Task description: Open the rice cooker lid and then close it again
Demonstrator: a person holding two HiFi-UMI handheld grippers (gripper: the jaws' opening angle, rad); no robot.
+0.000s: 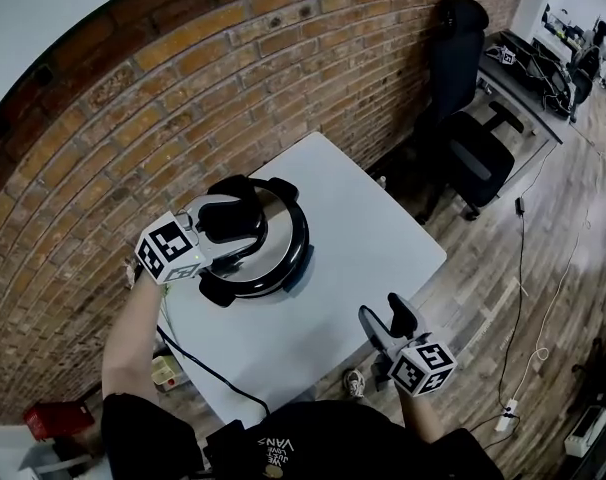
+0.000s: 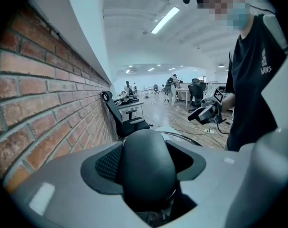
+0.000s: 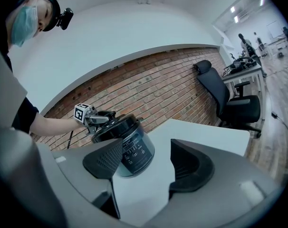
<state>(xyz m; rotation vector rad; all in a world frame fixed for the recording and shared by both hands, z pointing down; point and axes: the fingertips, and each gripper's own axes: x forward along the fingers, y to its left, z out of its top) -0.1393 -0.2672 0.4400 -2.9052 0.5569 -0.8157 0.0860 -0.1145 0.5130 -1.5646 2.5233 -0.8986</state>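
**A:** Where does the rice cooker [image 1: 283, 260] stand?

**B:** On the white table [image 1: 373, 228], close to the table edge that meets the brick wall [image 1: 183, 98]. The wall runs just behind the cooker. The steel lid [image 1: 271, 243] looks to be down on the pot.

**A:** And the left gripper [image 1: 235, 218]?

**B:** It is right on top of the cooker. Its jaws stand wide and clamp the lid's black handle [image 2: 146, 167], which fills the gap between them.

**A:** The other one?

**B:** The right gripper [image 1: 386, 320] hangs well apart from the cooker, to the cooker's front right, about level with the table's near edge. Its jaws are spread, with nothing between the pads [image 3: 105, 159]. Past them you see bare table top and the cooker's side.

**A:** How much room is there around the cooker?

**B:** To the right of the cooker and in front of it, the white top runs bare out to both edges. To the left of the cooker, only a narrow strip of table shows before the edge.

**A:** Is anything else close by?

**B:** A black cable [image 1: 208, 368] crosses the table corner at the cooker's front left. An office chair [image 1: 473, 148] stands well beyond the cooker along the same wall, on the wooden floor [image 1: 543, 298].
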